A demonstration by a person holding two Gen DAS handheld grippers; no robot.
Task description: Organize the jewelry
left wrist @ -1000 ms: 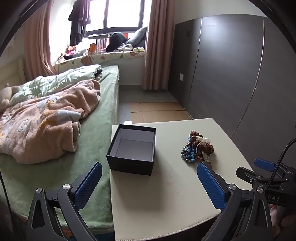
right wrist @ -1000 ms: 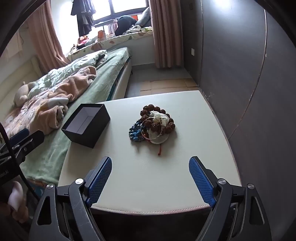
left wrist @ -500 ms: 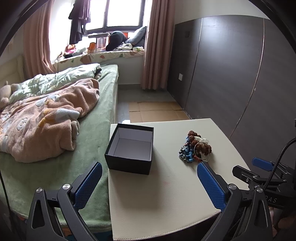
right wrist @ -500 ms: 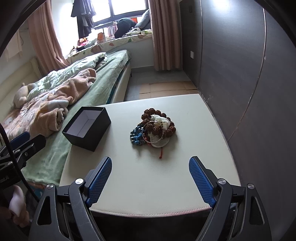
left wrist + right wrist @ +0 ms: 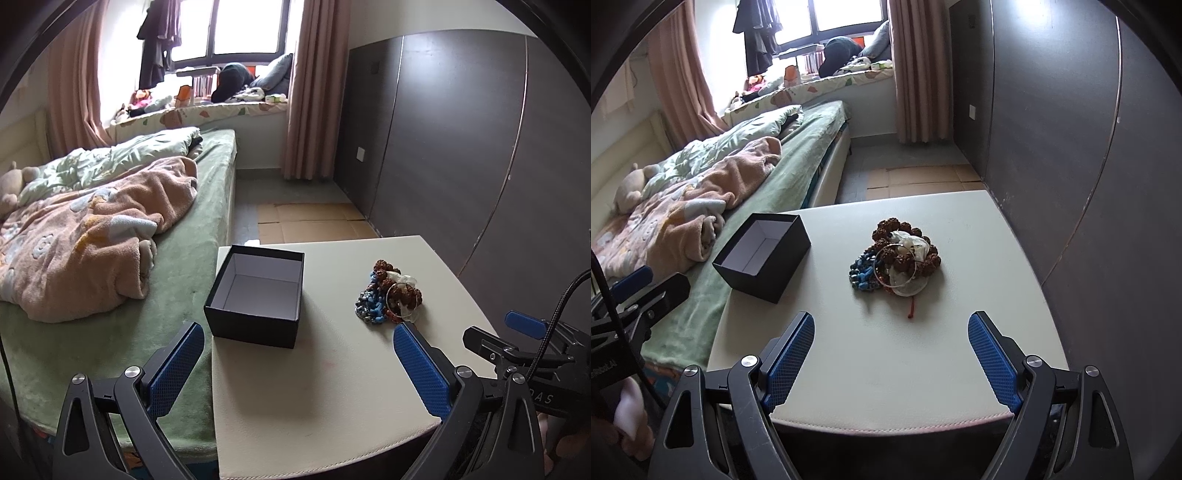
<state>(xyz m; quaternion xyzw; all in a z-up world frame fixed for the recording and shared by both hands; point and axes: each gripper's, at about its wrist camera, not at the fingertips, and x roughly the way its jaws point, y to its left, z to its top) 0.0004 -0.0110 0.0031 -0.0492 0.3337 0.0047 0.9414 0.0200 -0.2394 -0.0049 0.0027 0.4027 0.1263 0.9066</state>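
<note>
A pile of jewelry point(image 5: 895, 260) lies on the cream table point(image 5: 979, 229): brown bead bracelets, blue beads, a thin metal bangle and a pale piece. It also shows in the left wrist view point(image 5: 388, 297). An open black box point(image 5: 256, 295) with a pale empty inside stands at the table's left side; it also shows in the right wrist view point(image 5: 762, 254). My left gripper point(image 5: 297, 363) is open and empty, near the table's front, before the box. My right gripper point(image 5: 891, 350) is open and empty, above the front edge, short of the pile.
A bed point(image 5: 177, 280) with a green sheet and a pink blanket point(image 5: 92, 229) adjoins the table's left edge. A dark wardrobe wall point(image 5: 1071, 129) stands close along the right. Cardboard sheets point(image 5: 314, 221) lie on the floor beyond the table.
Both views have shifted slightly; the right gripper has drawn a little closer to the pile. Both grippers stay open and nothing on the table has moved.
</note>
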